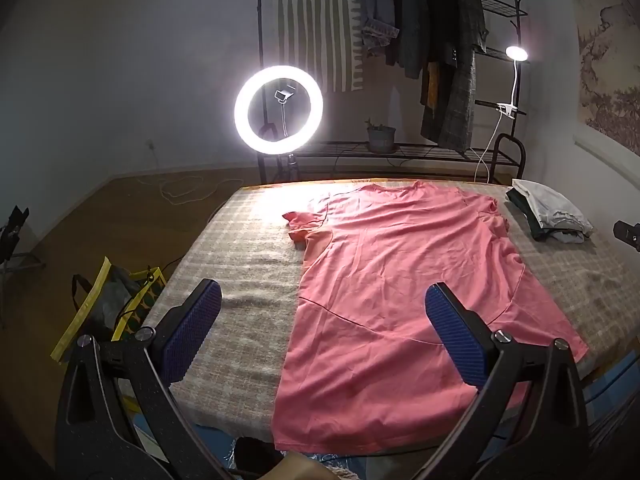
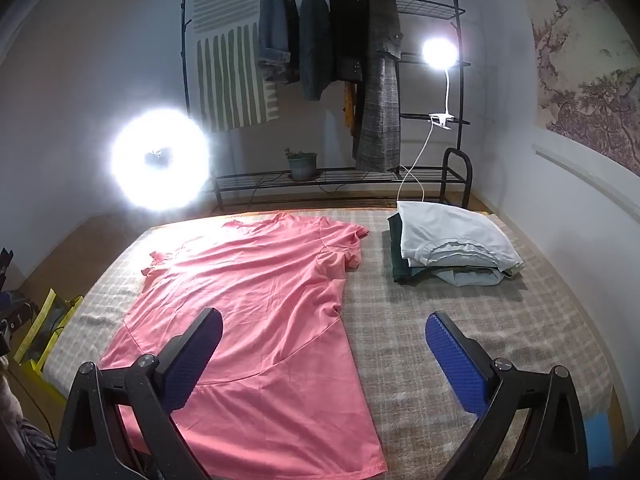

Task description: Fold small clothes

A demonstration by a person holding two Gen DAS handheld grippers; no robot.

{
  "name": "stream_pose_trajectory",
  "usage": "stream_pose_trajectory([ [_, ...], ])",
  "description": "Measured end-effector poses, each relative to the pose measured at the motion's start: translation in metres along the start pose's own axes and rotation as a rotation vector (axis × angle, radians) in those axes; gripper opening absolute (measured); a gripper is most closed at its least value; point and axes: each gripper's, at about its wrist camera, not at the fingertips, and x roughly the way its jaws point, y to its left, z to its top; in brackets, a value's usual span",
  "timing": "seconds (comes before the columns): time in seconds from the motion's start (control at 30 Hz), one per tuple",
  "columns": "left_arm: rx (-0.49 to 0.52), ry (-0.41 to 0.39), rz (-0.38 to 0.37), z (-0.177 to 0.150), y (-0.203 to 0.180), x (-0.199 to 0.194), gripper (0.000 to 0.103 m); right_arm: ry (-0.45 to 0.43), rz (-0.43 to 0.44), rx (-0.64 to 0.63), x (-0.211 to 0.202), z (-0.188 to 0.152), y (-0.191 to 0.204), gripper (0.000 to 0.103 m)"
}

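A pink short-sleeved shirt (image 1: pixel 400 276) lies spread flat on the checked bedcover (image 1: pixel 240 264), collar at the far edge and hem toward me. In the right wrist view the same pink shirt (image 2: pixel 256 304) covers the left half of the checked bedcover (image 2: pixel 460 344). My left gripper (image 1: pixel 322 322) hovers open over the shirt's near left edge, nothing between its blue pads. My right gripper (image 2: pixel 324 346) hangs open above the shirt's right edge near the hem, also holding nothing. Neither gripper touches the cloth.
A pile of folded clothes (image 2: pixel 448 246) sits at the far right of the bed, seen too as folded clothes (image 1: pixel 554 218). A ring light (image 1: pixel 279 110) and a clothes rack (image 2: pixel 320 80) stand behind the bed. A yellow-trimmed bag (image 1: pixel 108 304) lies on the floor left.
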Motion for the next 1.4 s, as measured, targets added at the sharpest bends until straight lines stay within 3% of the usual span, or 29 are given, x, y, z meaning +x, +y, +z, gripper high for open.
stream_pose_trajectory([
  [1.4, -0.019, -0.021, 0.008, 0.013, 0.01, -0.013, 0.103, -0.006, 0.001, -0.014, 0.0, 0.001, 0.007, 0.102],
])
